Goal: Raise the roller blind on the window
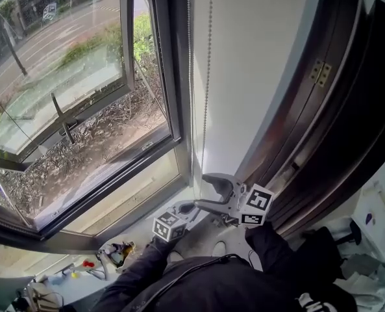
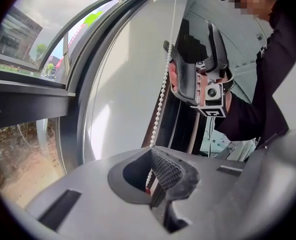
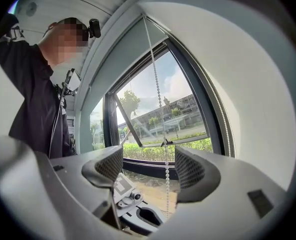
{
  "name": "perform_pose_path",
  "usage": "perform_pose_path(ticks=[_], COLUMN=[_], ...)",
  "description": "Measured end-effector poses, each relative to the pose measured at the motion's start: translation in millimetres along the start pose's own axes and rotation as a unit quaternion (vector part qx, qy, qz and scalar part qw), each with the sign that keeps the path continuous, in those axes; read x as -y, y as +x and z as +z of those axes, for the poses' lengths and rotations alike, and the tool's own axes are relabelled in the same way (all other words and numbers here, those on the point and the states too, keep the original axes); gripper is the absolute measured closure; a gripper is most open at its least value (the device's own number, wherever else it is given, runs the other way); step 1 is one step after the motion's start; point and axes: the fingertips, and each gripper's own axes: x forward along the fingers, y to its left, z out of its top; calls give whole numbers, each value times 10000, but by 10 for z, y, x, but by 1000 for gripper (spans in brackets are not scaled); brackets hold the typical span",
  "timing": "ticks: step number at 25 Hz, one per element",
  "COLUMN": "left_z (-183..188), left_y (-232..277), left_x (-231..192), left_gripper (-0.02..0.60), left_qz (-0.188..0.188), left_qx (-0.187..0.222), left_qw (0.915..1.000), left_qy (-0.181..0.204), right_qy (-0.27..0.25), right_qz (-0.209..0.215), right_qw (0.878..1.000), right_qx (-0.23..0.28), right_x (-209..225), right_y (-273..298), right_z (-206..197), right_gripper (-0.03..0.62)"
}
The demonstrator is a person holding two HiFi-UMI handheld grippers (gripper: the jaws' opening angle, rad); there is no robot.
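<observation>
A white bead chain (image 1: 207,77) hangs beside the window frame, in front of the white reveal. My left gripper (image 1: 182,208) is shut on the chain low down; in the left gripper view the beads (image 2: 160,99) run straight into its closed pads (image 2: 167,171). My right gripper (image 1: 206,190) is just above it, open. In the right gripper view the chain (image 3: 166,174) passes free between the right gripper's (image 3: 148,166) wide-apart pads (image 3: 110,165), touching neither. A grey sheet (image 3: 130,54) over the top of the glass may be the blind.
A second thin cord (image 1: 191,77) hangs left of the chain. The dark window frame (image 1: 169,96) stands left, a dark wooden frame with a brass hinge (image 1: 320,72) right. Small items (image 1: 114,253) lie on the sill at lower left. The person's dark sleeves fill the bottom.
</observation>
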Motion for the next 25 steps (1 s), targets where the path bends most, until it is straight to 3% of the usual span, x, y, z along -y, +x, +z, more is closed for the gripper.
perform_pose_path(ticks=[7,22,25], left_z=[-540,-730,-863], left_y=[-4,-59,-9], left_x=[10,124,183], left_gripper=[574,574,574], left_qz=[67,241,189], left_qx=[-572,-581,-732], left_qw=[9982,9980,9971], left_qy=[-179,-80,-89], right_qy=[-3,26,45], right_qz=[-4,-146,-129], right_qw=[10000,9996,9996], right_qx=[-63,-244,-254], right_x=[-61,-87,-85], right_y=[3,-75,-78], right_z=[-45,-173,-174], right_gripper=[273,275,273])
